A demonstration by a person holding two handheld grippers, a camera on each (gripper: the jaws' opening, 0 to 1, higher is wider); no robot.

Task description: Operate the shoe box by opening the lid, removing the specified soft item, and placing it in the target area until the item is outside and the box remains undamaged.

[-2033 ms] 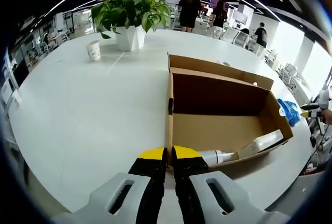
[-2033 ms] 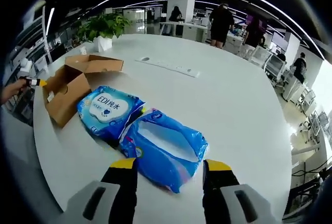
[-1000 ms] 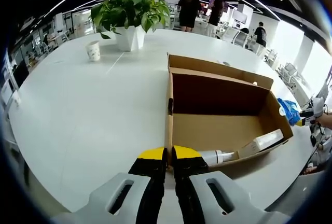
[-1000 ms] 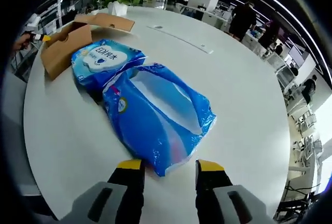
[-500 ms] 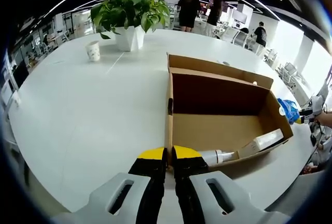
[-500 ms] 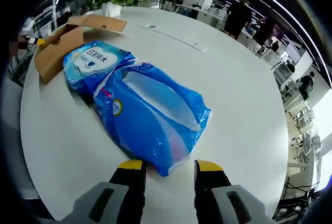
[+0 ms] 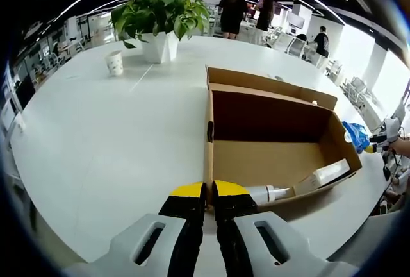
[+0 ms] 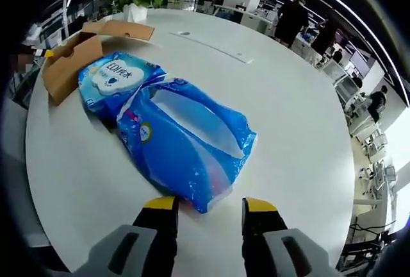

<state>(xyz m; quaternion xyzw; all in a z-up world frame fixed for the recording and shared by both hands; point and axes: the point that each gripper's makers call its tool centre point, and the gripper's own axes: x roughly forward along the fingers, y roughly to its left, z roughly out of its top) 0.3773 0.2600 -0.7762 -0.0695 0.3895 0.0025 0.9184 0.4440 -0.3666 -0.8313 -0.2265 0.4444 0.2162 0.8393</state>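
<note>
Right claw (image 8: 209,208) backed slightly off blue pack (image 8: 186,149), left claw (image 7: 209,193) unchanged

Left tongs (image 7: 209,193) pinched together; right tongs (image 8: 209,208) spread apart.

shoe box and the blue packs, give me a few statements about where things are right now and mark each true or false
1. The left gripper is shut on the near wall of the shoe box. True.
2. The shoe box lid is closed. False: the box stands open, its brown inside showing.
3. The right gripper is clamped on the blue plastic pack. False: its jaws stand open, with the pack's near corner just ahead of the gap.
4. A second blue pack with a white label lies beside the blue plastic pack on the white table, outside the box. True.
5. The potted plant stands inside the box. False: it stands on the table beyond the box.
</note>
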